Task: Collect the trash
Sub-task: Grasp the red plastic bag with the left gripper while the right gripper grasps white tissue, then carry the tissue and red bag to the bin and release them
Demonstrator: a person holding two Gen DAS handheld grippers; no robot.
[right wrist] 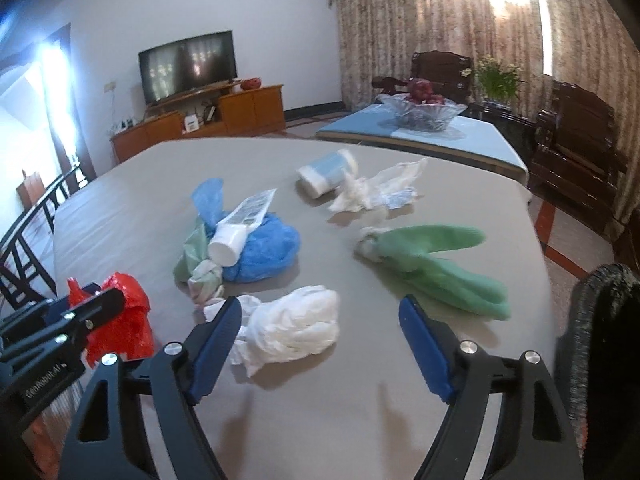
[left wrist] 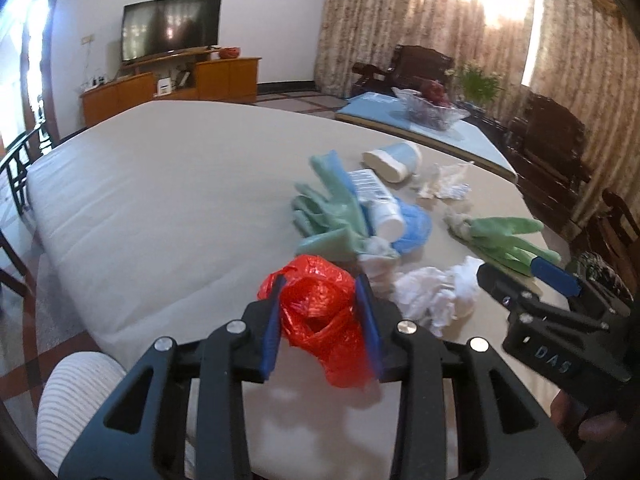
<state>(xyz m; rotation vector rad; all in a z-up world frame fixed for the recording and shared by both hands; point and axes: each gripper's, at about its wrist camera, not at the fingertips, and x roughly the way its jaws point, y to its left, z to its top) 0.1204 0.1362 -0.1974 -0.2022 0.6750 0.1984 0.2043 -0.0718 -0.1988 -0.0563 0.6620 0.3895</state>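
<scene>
Clamping a crumpled red plastic bag (left wrist: 320,312) near the counter's (left wrist: 160,208) front edge, the left claw (left wrist: 322,328) grips tight while the right claw (right wrist: 320,344) spreads wide around a white bag (right wrist: 296,328) on the counter.

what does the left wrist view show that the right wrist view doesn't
Only the left wrist view: the left tongs shut on the red bag, seen between both pads, and a striped sleeve.

Only the right wrist view: the right tongs open around the white bag.

Both: blue bag, tube, cup, green gloves, TV.
</scene>
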